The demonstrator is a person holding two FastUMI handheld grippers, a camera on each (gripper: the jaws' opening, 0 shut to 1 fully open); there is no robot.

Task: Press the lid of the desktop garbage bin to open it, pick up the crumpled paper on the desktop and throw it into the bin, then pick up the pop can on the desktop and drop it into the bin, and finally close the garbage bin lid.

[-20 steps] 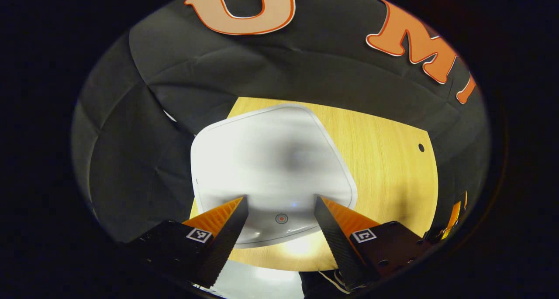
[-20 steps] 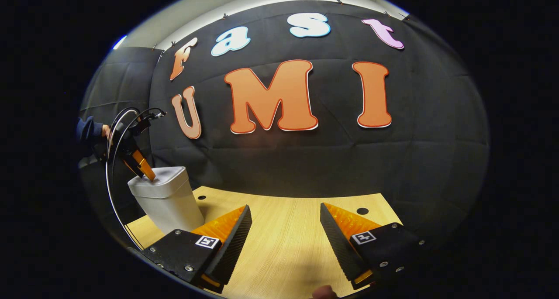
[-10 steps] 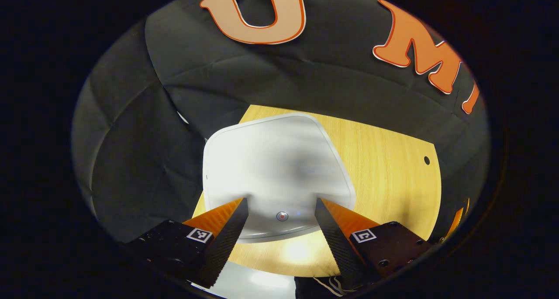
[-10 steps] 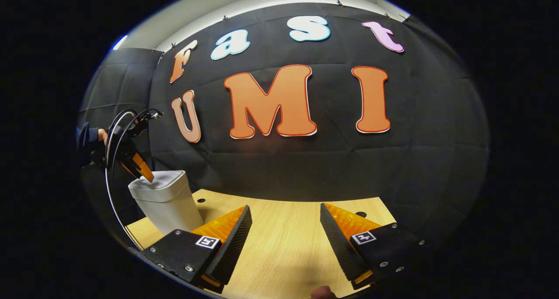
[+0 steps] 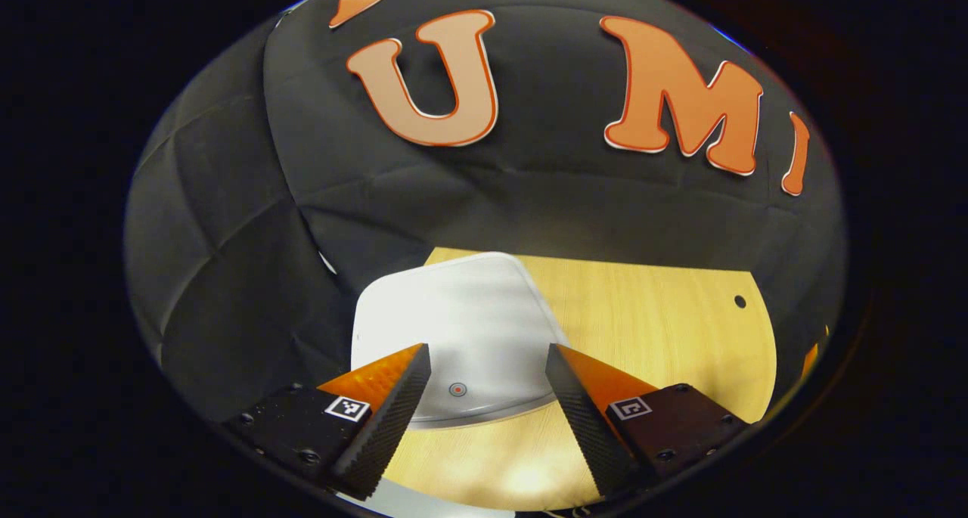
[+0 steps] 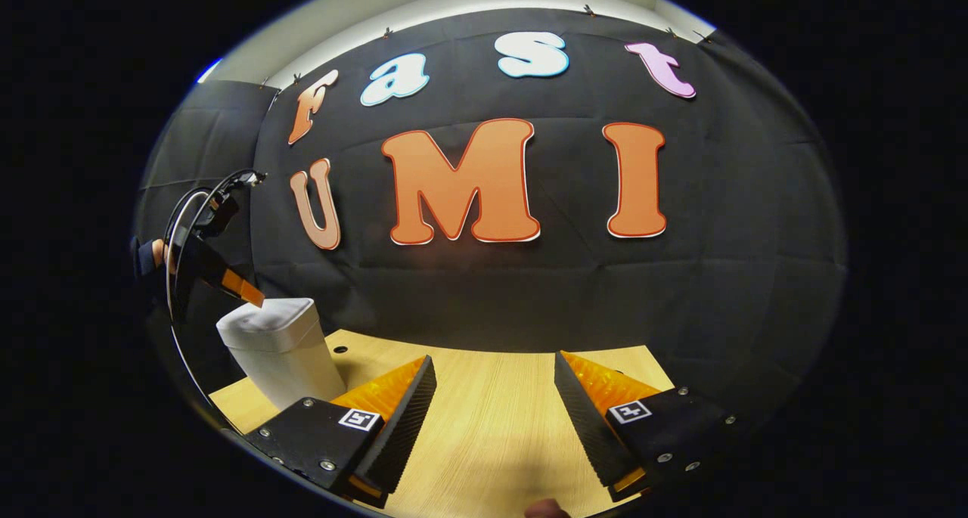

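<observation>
The white desktop garbage bin (image 6: 283, 348) stands at the wooden table's left end, its lid (image 5: 461, 329) down and flat. A small round red mark (image 5: 457, 389) sits near the lid's front edge. My left gripper (image 5: 488, 355) hovers open just above the lid's front, nothing between its fingers. In the right gripper view that same left gripper (image 6: 227, 280) hangs over the bin, held by a hand (image 6: 157, 252). My right gripper (image 6: 495, 367) is open above the bare table, well to the right of the bin.
The light wooden table (image 6: 491, 427) runs to the black cloth wall behind. A small cable hole (image 5: 739, 302) lies near the table's far right edge, another hole (image 6: 341, 348) beside the bin. A black cable (image 6: 175, 276) loops from the left gripper.
My left gripper has lifted and tilted up off the lid, so the bin looks smaller and lower in its view. The right gripper has barely moved.
</observation>
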